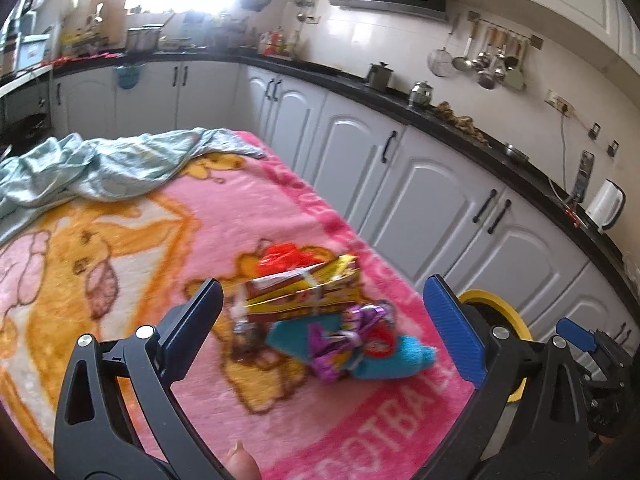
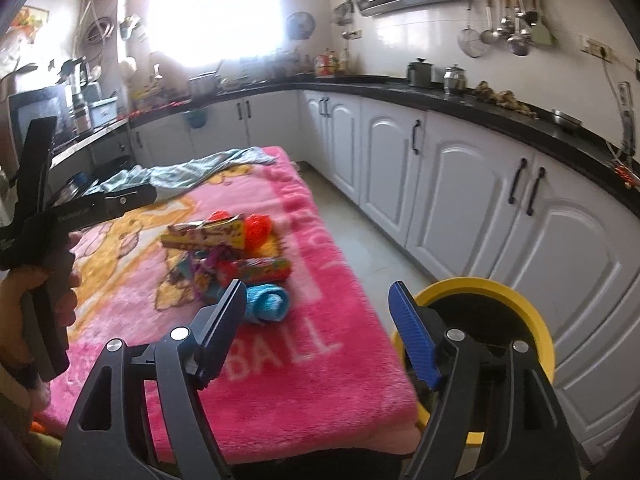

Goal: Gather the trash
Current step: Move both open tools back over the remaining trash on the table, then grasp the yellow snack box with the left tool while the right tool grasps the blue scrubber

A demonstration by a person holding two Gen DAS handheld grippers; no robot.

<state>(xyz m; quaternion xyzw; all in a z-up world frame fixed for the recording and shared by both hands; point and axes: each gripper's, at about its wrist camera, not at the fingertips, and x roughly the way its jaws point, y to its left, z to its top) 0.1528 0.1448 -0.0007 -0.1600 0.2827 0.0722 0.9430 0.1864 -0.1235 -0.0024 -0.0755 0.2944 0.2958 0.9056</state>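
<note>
A pile of trash lies on the pink blanket [image 1: 160,240]: a yellow-brown wrapper [image 1: 304,292], a red crumpled piece [image 1: 284,258], a purple foil wrapper [image 1: 344,340] and a turquoise roll [image 1: 400,356]. My left gripper [image 1: 324,300] hovers just short of the pile, open, nothing between its fingers. The right wrist view shows the same yellow-brown wrapper [image 2: 204,236], turquoise roll [image 2: 268,300] and a red patterned tube [image 2: 260,270]. My right gripper [image 2: 320,300] is open and empty, right of the pile, over the blanket's edge. A yellow-rimmed bin [image 2: 480,292] stands on the floor beside the table.
A light green cloth [image 1: 100,164] is bunched at the blanket's far end. White cabinets [image 2: 460,184] under a black counter [image 2: 520,120] run along the right, with a strip of tiled floor [image 2: 360,232] between them and the table. A hand [image 2: 36,300] holds the left gripper.
</note>
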